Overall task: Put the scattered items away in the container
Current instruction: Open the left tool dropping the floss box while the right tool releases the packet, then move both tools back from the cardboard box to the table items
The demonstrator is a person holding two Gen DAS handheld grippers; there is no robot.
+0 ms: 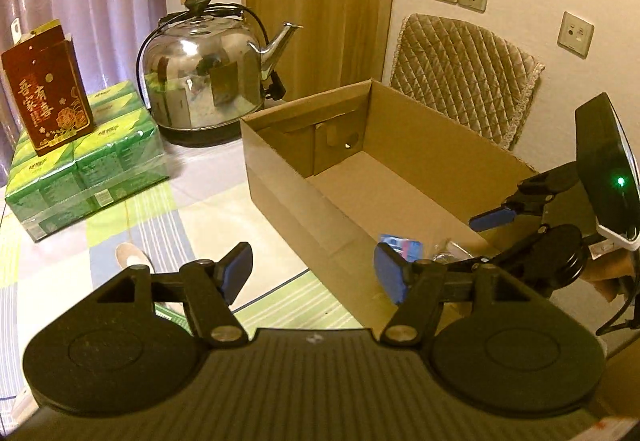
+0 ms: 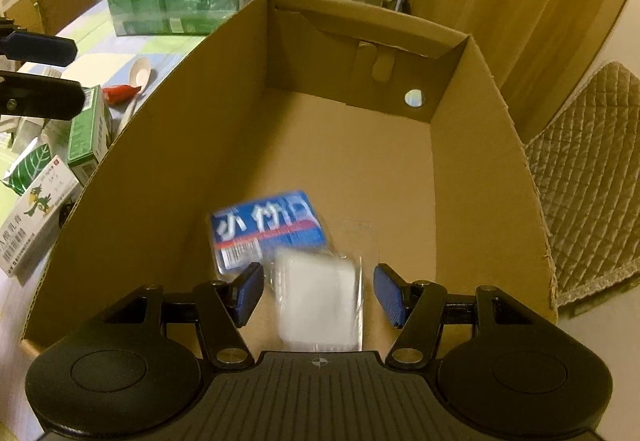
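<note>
- 2 grippers are in play: my right gripper [image 2: 318, 293] hangs over the near end of the cardboard box [image 2: 496, 177] with its jaws spread wide and nothing between them.
- Just below those jaws lies a clear packet with a blue label [image 2: 270, 227] and white contents; it is blurred, so I judge it is dropping or settling, and I cannot tell whether it touches the box floor.
- My left gripper [image 1: 314, 271] is also wide and empty, held above the tablecloth [image 1: 168, 225] just outside the box's long wall.
- Several things are not yet in the box: a green carton [image 2: 90, 129], a white medicine box with a bird cartoon [image 2: 38, 219], a leaf-printed packet [image 2: 28, 167], a red object [image 2: 120, 93] and a white spoon [image 2: 138, 79], all on the table left of the box.
- By my reading, 1 item is in the box and the release step is in hand.
- My next move calls for the left gripper to swing toward the cartons near it, set its jaws either side of 1, and close.
- The kettle [image 1: 204, 75] and the green tissue packs [image 1: 86, 157] sit well apart from the scattered pile.
</note>
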